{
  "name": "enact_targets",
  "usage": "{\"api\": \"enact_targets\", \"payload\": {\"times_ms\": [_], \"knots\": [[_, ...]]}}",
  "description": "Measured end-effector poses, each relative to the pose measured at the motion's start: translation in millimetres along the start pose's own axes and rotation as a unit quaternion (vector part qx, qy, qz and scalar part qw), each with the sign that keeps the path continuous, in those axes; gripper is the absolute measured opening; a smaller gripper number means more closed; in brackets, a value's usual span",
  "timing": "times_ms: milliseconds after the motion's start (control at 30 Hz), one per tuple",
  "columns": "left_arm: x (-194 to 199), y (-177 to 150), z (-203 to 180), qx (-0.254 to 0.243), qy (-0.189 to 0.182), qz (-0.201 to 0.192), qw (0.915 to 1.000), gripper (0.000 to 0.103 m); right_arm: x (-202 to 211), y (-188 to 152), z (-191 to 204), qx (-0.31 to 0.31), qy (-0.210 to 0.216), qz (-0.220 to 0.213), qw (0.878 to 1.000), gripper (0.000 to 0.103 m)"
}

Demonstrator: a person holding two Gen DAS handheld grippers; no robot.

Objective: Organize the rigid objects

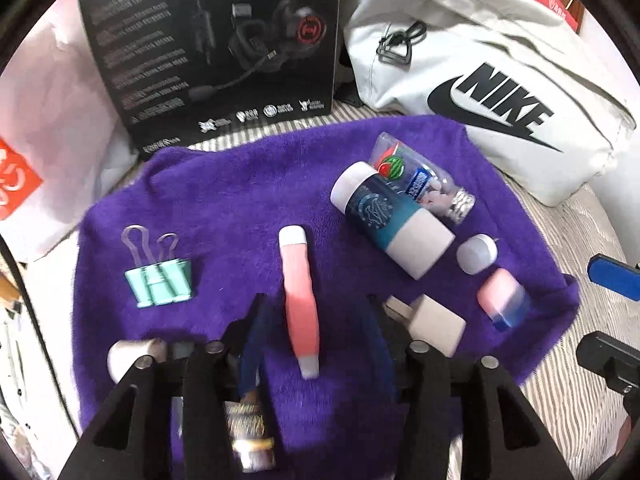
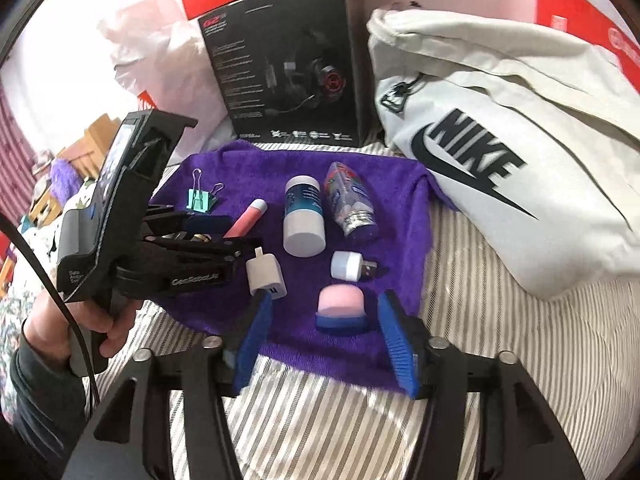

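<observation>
Rigid small objects lie spread on a purple towel (image 2: 248,160) that covers a striped bed (image 2: 480,320); I see no bench here.

In the left wrist view the pink tube (image 1: 301,300) lies in the lower centre, lengthwise between the jaws of the left gripper (image 1: 316,304). These jaws stand about half open and do not press on it. At the left of that frame is a mint binder clip (image 1: 160,280), and at the right a white and teal bottle (image 1: 394,220) touches a clear bulb-shaped container (image 1: 420,180).

In the right wrist view a pink and blue eraser-like block (image 2: 340,308) sits in the lower centre, between the blue jaws of the right gripper (image 2: 326,316). They are also about half open, with a gap on each side, so nothing is held. Just above the block is a small white USB lamp (image 2: 350,265), and to its left a white charger plug (image 2: 266,276).

I judge all these things light and stiff. The tube looks smooth and could roll or slip, so it is better taken across its middle. The block has flat sides and should be gripped there. The clear container seems the most fragile one; it wants a gentle hold on its body.
</observation>
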State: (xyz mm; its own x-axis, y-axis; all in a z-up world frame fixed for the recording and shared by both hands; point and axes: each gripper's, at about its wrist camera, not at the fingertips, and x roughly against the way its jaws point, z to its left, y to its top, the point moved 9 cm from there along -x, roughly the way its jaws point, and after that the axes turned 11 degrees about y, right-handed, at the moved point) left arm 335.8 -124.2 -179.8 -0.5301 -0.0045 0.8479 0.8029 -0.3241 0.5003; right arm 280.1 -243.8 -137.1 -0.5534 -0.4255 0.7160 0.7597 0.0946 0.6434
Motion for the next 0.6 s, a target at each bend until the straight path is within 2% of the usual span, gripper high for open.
{"api": "enact_targets", "payload": {"times_ms": [67,167,267,367,400,433,533,600], "knots": [[13.5,-2.3,2.9,0.004,0.003,-0.008,1.0,0.077,7.7,-2.3,3.1,-0.012,-0.002,-0.008,1.0,0.064],[39.8,-10.3,9.9,0.012,0.019,-0.027,0.9994,0.088,16.0,-6.9,7.5,-0.024,-0.014,-0.013,1.0,0.075],[62.2,-21.0,12.2,0.018,0.019,-0.036,0.999,0.095,22.1,-11.1,10.8,-0.037,-0.038,-0.018,0.998,0.085],[82.1,-34.5,18.5,0.034,0.024,-0.041,0.9983,0.101,26.1,-15.6,16.6,-0.06,-0.024,-0.025,0.998,0.088],[87.2,-39.7,21.2,0.042,0.025,-0.041,0.998,0.101,26.4,-18.7,19.3,-0.068,-0.017,-0.022,0.997,0.098],[92.3,-45.7,24.2,0.055,0.023,-0.041,0.9974,0.101,27.0,-22.2,22.1,-0.074,-0.015,-0.017,0.997,0.103],[102.6,-62.8,30.1,0.082,0.014,-0.04,0.9957,0.103,34.5,-27.4,28.1,-0.071,-0.03,-0.022,0.997,0.103],[106.8,-71.9,35.0,0.096,0.024,-0.038,0.9944,0.103,39.8,-32.5,31.9,-0.073,-0.032,-0.023,0.997,0.103]]}}
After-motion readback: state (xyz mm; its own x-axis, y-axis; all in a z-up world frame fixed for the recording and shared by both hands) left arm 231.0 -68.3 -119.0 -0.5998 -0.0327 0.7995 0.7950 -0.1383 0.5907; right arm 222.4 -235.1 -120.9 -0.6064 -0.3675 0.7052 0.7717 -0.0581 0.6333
